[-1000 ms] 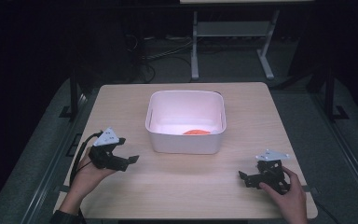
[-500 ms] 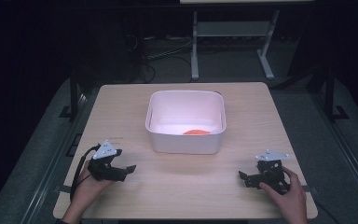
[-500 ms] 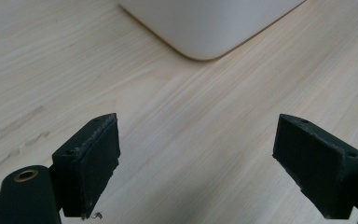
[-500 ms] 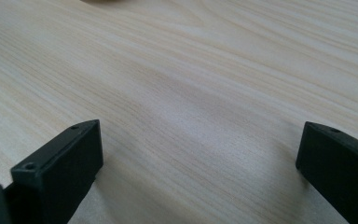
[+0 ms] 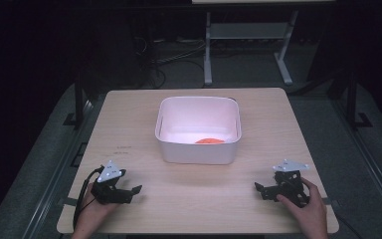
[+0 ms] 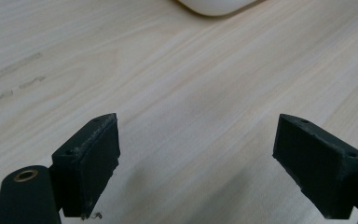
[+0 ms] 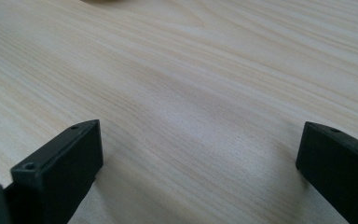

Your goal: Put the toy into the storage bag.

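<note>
Now the left gripper [image 5: 135, 191] has dropped back to the desk's [image 5: 129, 114] near-left corner, jaws spread. The right gripper [image 5: 259, 188] rests by the near-right corner, spread too, both empty. The tub [image 5: 199, 149] holds something orange [image 5: 210, 141]; likely finished.

white tub [image 5: 198, 149] mid-table, bare tabletop [image 5: 199, 194] around

A: Orange thing [image 5: 210, 141] in the white tub [image 5: 198, 152]? Front wall hid its lower part; too small to name.

B: In the left gripper view the tub [image 6: 216, 5] was cut by the top edge. Pale marks on the table [image 5: 129, 209] were too small to read.
</note>
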{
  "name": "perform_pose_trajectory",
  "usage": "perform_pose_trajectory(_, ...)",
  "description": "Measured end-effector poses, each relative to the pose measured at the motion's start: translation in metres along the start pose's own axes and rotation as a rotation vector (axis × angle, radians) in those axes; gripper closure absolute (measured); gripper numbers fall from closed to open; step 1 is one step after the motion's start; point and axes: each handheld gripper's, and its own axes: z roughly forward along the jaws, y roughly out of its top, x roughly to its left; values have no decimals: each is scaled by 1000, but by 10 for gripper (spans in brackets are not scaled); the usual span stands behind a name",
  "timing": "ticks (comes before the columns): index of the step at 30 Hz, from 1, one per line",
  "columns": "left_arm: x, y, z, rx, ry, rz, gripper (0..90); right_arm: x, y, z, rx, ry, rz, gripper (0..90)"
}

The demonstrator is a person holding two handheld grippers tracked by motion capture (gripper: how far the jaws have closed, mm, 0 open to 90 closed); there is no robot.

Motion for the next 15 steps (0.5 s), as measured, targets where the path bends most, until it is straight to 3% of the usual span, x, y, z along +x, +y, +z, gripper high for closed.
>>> perform_pose_trajectory(15, -5, -13, 6, 27, 20, -15, 129, 0, 0, 0, 1, 0, 2, 0)
